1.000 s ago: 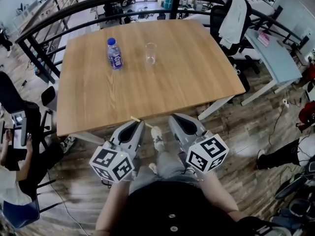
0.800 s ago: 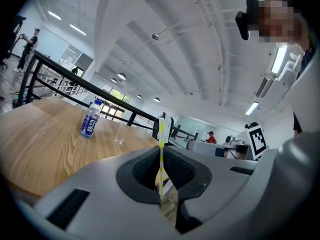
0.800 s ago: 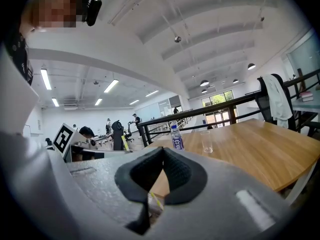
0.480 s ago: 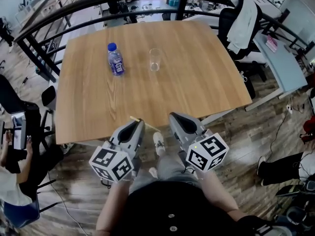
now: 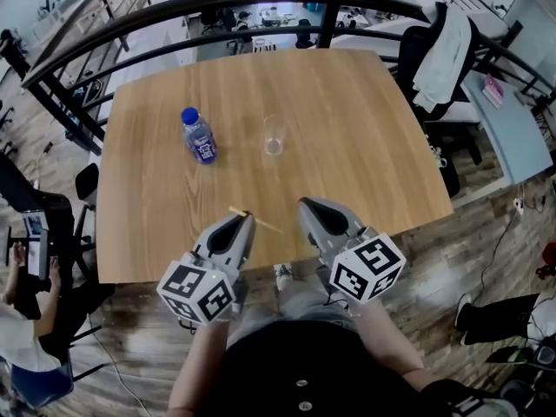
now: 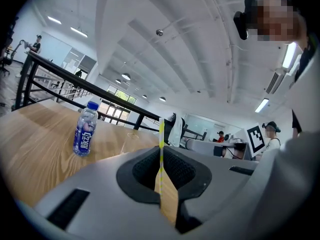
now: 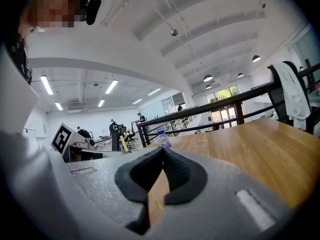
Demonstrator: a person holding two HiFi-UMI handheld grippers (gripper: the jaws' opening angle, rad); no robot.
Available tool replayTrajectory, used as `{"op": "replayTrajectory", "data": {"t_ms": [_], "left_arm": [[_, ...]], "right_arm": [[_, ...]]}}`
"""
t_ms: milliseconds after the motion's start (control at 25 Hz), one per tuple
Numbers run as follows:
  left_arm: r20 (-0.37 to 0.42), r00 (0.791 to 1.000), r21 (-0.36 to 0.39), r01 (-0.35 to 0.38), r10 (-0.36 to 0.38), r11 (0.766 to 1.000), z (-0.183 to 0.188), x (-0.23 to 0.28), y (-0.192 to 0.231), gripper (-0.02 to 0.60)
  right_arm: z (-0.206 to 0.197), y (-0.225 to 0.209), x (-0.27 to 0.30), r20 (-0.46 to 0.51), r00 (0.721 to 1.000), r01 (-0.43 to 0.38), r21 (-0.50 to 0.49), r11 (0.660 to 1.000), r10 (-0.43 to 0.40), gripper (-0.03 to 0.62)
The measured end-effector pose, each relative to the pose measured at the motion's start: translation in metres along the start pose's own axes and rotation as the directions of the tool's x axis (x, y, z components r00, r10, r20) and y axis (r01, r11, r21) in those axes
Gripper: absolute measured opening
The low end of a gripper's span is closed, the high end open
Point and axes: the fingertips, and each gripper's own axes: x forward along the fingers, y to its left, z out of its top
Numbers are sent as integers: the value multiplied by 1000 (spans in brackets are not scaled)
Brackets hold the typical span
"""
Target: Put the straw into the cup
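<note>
A thin yellow-striped straw (image 5: 257, 221) sticks out sideways from my left gripper (image 5: 242, 218), which is shut on it above the table's near edge. In the left gripper view the straw (image 6: 161, 134) stands upright between the closed pads. The clear empty cup (image 5: 274, 135) stands upright mid-table, well ahead of both grippers. It looks faint in the left gripper view (image 6: 131, 136) and the right gripper view (image 7: 200, 144). My right gripper (image 5: 305, 204) is shut with nothing in it, beside the left one.
A blue-capped water bottle (image 5: 199, 135) stands left of the cup on the wooden table (image 5: 365, 129). A black railing (image 5: 174, 11) curves behind the table. An office chair with a white jacket (image 5: 447, 50) is at the far right; a seated person (image 5: 17, 320) is at the left.
Both grippers have come forward from above the floor to above the table's near edge. The straw stays in the left gripper. Cup and bottle have not moved on the table.
</note>
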Motion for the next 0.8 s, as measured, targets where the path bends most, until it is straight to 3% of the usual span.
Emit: {"op": "replayTrajectory", "data": {"t_ms": [360,800], "left_arm": [[26,999,18,-33,33,999,33,64,27,34],[79,993,25,-89,87,996,62,114,52,34]], "right_arm": [[34,-60,47,10,999,-42,-16,999,42,-2],[50,-102,87,-6,993,-115,-21,993,115,-2]]}}
